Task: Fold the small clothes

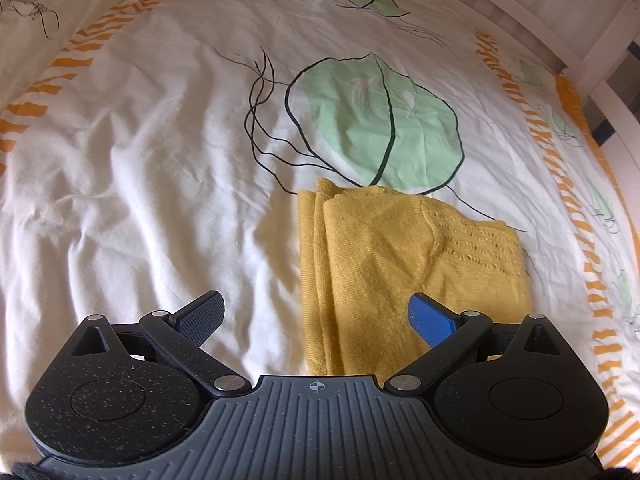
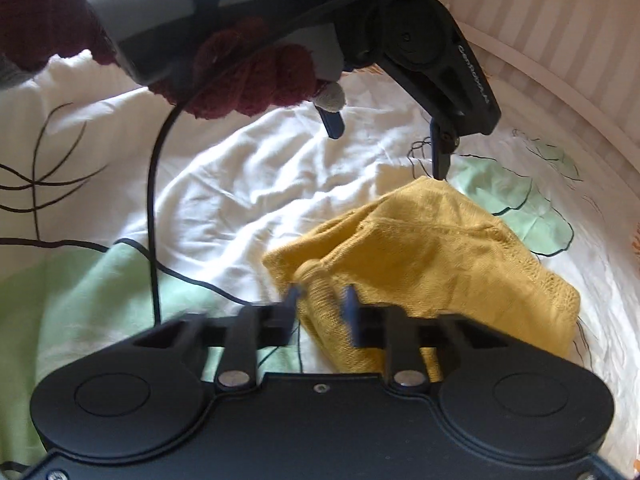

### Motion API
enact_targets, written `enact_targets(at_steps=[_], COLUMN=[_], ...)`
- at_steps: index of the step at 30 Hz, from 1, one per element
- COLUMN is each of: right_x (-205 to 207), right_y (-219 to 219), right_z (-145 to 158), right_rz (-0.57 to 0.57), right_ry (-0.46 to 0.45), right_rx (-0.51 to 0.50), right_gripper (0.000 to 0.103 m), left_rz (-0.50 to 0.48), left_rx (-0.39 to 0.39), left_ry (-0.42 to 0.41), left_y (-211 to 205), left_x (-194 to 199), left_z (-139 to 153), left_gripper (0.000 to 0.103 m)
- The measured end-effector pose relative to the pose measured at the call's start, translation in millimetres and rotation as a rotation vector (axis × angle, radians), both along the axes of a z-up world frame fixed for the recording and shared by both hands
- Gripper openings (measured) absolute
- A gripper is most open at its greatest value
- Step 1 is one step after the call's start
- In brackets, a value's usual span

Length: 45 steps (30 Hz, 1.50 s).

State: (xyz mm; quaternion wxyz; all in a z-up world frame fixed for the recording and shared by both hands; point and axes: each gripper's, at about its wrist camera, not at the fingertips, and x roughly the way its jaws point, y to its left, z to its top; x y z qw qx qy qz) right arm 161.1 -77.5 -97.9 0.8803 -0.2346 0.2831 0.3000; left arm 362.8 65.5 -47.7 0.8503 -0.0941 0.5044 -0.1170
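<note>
A small yellow knit garment (image 1: 404,268) lies folded on the white bedsheet (image 1: 140,184). My left gripper (image 1: 316,318) is open above the garment's near left edge; its right finger is over the knit, its left finger over the bare sheet. In the right wrist view my right gripper (image 2: 322,300) is shut on a bunched fold of the yellow garment (image 2: 432,252) at its near corner, lifting it slightly. The left gripper (image 2: 388,148) shows there too, open, held by a hand in a dark red glove (image 2: 248,80), with one fingertip touching the garment's far corner.
The sheet has green leaf prints (image 1: 380,124) and an orange striped border (image 1: 576,208). A white bed frame (image 1: 580,24) runs along the far right. A black cable (image 2: 152,208) hangs from the left gripper across the sheet.
</note>
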Motion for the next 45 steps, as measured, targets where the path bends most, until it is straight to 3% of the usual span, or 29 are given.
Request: enact_targets(at_steps=[2,6,8,14,19,22,24,26,30,34,39,45], right_x=[5,14,15,24,27,28,28,28,25,24,39,78], right_y=[-7,-37,-40,-19,-23,-21,-24,-27,-33,-51,-87,-119], right_z=[6,35,41,-4,-8,-7,-7,-5,-1,6,12,8], right_rz=[-0.034,-0.135,-0.147,-0.16,-0.178,-0.167,-0.167,-0.16,-0.151,-0.179,-0.289,-0.403], right_ry=[0.018,0.068,0.084,0.229,0.248,0.242,0.246,0.246,0.233,0.212,0.169,0.163], right_rx=[0.06,0.376,0.446,0.407,0.449,0.436,0.451,0.467,0.47,0.482,0.506,0.508], right_gripper=[0.011,0.011,0.011,0.014,0.022,0.025,0.04,0.047,0.052,0.058,0.069,0.071], left_rz=[0.003,0.006,0.013,-0.002,-0.039,-0.064,-0.065,-0.047,0.016,0.021,0.022,0.024], left_rx=[-0.01,-0.006,-0.006,0.011,0.025,0.083,0.164,0.216,0.159,0.164,0.171,0.158], left_ry=[0.005,-0.014,-0.022,-0.023,-0.025,-0.017,-0.004,0.001,0.026,0.029,0.03,0.036], left_y=[0,-1,-1,-6,-18,-30,-35,-32,-13,-11,-14,-12], left_x=[0,-2,-3,-4,-2,-1,1,6,14,13,13,12], left_z=[-1,3,5,1,-5,-16,-25,-34,-41,-42,-41,-41], left_gripper=[0.1,0.092,0.092,0.092,0.092,0.092,0.09,0.089,0.089,0.09,0.09,0.091])
